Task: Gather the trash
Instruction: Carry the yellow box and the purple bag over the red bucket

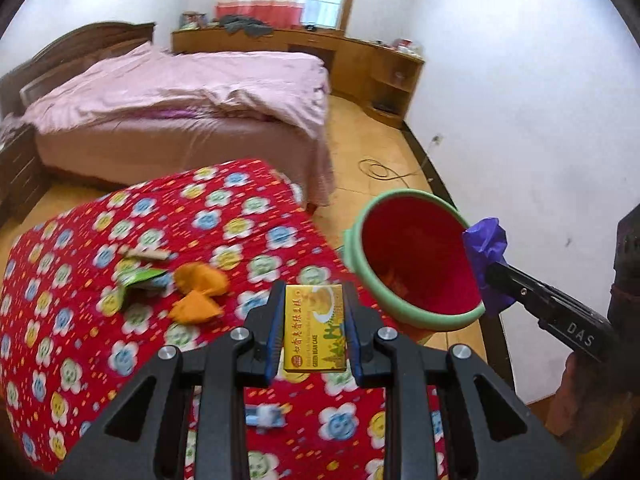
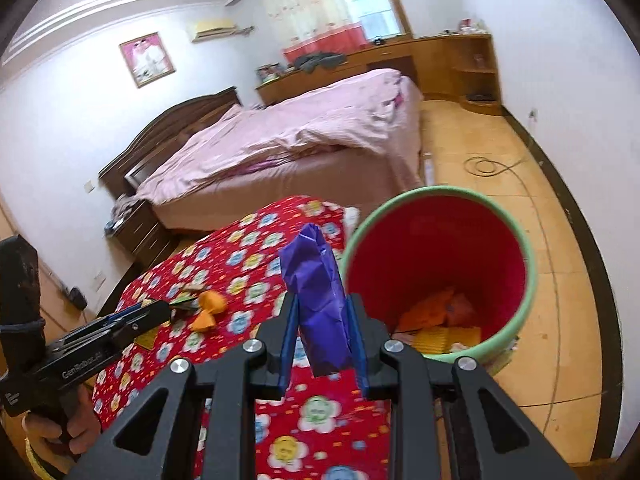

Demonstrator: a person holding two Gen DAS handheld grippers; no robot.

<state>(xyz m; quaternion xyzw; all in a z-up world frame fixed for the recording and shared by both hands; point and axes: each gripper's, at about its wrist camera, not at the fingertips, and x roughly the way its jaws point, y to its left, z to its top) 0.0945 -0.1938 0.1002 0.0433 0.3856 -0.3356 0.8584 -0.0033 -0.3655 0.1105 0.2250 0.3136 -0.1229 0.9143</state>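
A: The right hand-held gripper point(image 2: 323, 354) is pinching a crumpled purple wrapper point(image 2: 316, 300), pads pressed on both sides, the wrapper standing up out of the jaws along the fingers.

B: And the bin?

A: The bin point(image 2: 528, 276) lies just ahead and to the right of those fingertips, mouth tipped toward them. From the left wrist view the wrapper point(image 1: 486, 246) sits right at the bin point(image 1: 360, 272) rim, on its near-right edge. I can't tell whether it touches.

B: The left one?

A: The left hand-held gripper point(image 1: 314, 332) is clamped on a yellow box point(image 1: 315, 326), long axis running straight out along the fingers. The bin is ahead and to its right, near but apart, past the edge of the red quilt point(image 1: 80, 340).

B: So which goes first?

A: I'd judge the right: it is nearer, nearly over the mouth. A short push forward and right, then spreading the jaws, should drop the wrapper among the orange and yellow scraps already at the bottom. The left needs to swing right across the rim.

B: Anything left behind?

A: Orange peel point(image 1: 200, 292) and a green packet point(image 1: 138, 280) lie on the quilt, ahead and left of the left one.
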